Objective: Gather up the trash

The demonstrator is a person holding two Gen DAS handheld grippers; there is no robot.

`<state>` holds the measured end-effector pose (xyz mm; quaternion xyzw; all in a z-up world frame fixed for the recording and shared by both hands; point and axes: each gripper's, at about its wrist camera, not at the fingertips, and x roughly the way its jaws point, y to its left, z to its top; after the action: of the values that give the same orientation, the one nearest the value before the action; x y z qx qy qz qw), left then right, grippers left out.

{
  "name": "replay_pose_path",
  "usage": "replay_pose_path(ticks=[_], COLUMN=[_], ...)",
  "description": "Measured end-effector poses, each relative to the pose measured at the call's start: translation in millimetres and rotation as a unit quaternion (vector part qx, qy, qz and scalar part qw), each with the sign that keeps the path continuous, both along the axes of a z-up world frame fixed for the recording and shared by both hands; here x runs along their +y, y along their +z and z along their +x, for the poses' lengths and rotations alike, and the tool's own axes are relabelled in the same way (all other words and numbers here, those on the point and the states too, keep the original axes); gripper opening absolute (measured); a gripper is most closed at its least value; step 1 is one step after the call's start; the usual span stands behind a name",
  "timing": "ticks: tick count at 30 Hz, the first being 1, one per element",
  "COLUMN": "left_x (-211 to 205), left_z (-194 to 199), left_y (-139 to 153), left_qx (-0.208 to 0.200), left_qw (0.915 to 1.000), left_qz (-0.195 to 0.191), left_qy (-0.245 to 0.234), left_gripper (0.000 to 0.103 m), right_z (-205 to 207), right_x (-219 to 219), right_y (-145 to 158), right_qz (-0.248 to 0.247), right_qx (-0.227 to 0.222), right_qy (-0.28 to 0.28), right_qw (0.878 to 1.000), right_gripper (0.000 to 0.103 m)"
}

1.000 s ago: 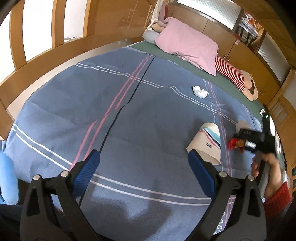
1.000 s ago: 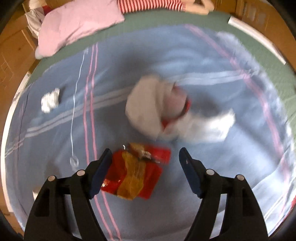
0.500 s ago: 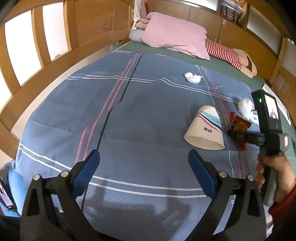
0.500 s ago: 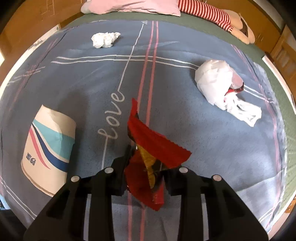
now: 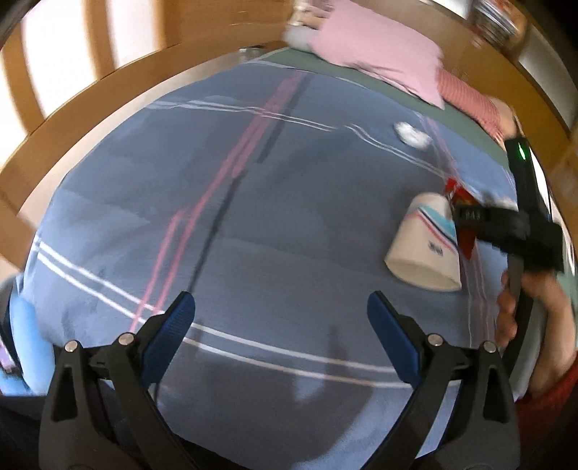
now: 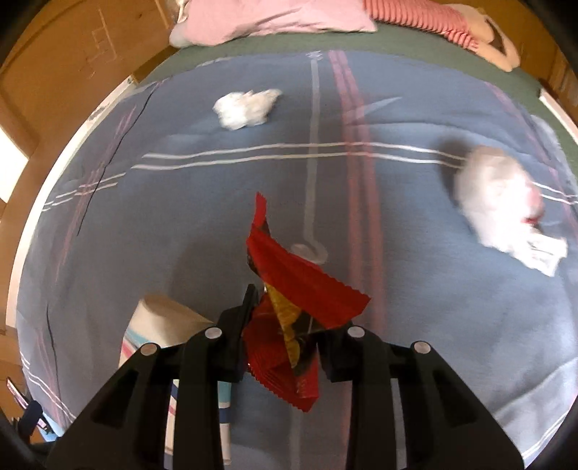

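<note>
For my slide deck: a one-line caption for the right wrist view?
Right hand-held gripper shut on a red wrapper above the blue blanket, tissue beyond.

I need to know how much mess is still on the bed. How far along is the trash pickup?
Nothing visibly binned yet. In hand: the right gripper is shut on a red wrapper, lifted off the blanket. Left: a paper cup on its side, a small tissue wad, and a larger white crumpled bundle. The left gripper is open and empty.

Blue striped bedspread (image 5: 253,217), pink pillow (image 6: 271,18), wooden walls (image 6: 72,54).
</note>
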<state>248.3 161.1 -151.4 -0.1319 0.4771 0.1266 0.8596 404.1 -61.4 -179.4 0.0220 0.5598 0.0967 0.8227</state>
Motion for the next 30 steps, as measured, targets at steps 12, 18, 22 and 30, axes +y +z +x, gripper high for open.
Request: replay_pose_path(ticks=[12, 18, 22, 30], left_x=[60.4, 63.0, 63.6, 65.9], left_z=[-17.0, -13.0, -18.2, -17.2], left_y=[2.6, -0.8, -1.6, -4.7], left_qx=[-0.025, -0.012, -0.011, -0.007], left_qw=[0.9887, 0.9898, 0.9893, 0.9875], left_qz=[-0.069, -0.071, -0.075, -0.086], left_qy=[0.131, 0.122, 0.125, 0.132], left_gripper=[0.096, 0.096, 0.096, 0.096], right_z=[-80.5, -97.8, -110.4, -110.7], right_x=[74.2, 61.6, 48.8, 12.2], right_y=[7.6, 22.7, 29.8, 27.1], right_qz=[0.006, 0.043, 0.050, 0.072], right_qx=[0.051, 0.066, 0.070, 0.092], right_qy=[0.156, 0.143, 0.132, 0.076], right_qw=[0.986, 0.987, 0.987, 0.990], right_gripper=[0.031, 0.031, 0.031, 0.047])
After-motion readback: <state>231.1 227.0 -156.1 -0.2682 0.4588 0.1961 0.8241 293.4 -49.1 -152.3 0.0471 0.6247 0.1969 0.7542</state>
